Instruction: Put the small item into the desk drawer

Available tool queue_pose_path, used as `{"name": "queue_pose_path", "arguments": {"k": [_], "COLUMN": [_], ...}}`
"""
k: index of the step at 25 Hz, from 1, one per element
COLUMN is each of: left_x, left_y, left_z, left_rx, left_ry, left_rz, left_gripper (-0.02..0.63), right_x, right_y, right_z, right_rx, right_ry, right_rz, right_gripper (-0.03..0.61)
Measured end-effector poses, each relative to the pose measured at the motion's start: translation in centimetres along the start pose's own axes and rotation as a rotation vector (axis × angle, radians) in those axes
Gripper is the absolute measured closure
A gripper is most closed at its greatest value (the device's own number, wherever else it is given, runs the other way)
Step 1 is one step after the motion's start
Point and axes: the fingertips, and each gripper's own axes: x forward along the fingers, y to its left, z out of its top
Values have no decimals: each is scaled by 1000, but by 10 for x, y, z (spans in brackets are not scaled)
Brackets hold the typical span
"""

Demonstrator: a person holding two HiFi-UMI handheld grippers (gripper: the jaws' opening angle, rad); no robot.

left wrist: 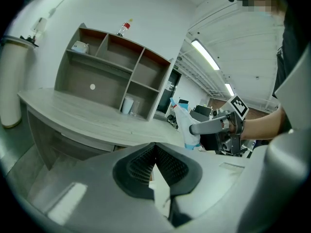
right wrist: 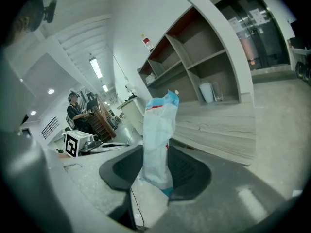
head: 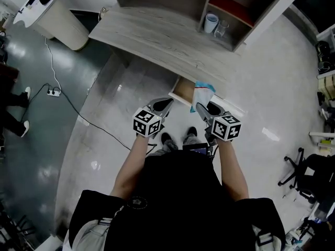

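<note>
A small white and blue packet [head: 203, 93] stands upright in my right gripper [head: 202, 109], which is shut on its lower end. In the right gripper view the packet [right wrist: 159, 135] rises from between the black pads [right wrist: 192, 171]. It hangs over the open drawer [head: 182, 91] under the grey wooden desk [head: 157, 35]. My left gripper [head: 163, 105] is beside it on the left, shut with nothing between its pads [left wrist: 141, 166]. The left gripper view shows the right gripper [left wrist: 214, 127] holding the packet [left wrist: 186, 125].
A shelf unit on the desk holds a white cup [head: 211, 22] and a glass [head: 222, 29]. A white bin [head: 58, 15] stands at the desk's left end. A cable and power strip [head: 52, 92] lie on the floor. An office chair [head: 301, 171] is at the right.
</note>
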Motion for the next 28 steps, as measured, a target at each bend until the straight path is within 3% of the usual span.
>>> {"name": "queue_pose_path", "arguments": {"k": [14, 28], "left_x": [29, 40], "left_y": [15, 31], "left_z": [9, -8], "left_rx": [-2, -19], "left_ry": [24, 61], "left_rz": [58, 95], "left_gripper": [612, 612], "right_x": [24, 60], "right_y": [-24, -37], "right_z": [9, -2], "right_rx": [-36, -240], "right_ry": [68, 220], "right_rz": [60, 80], "right_gripper": [417, 417]}}
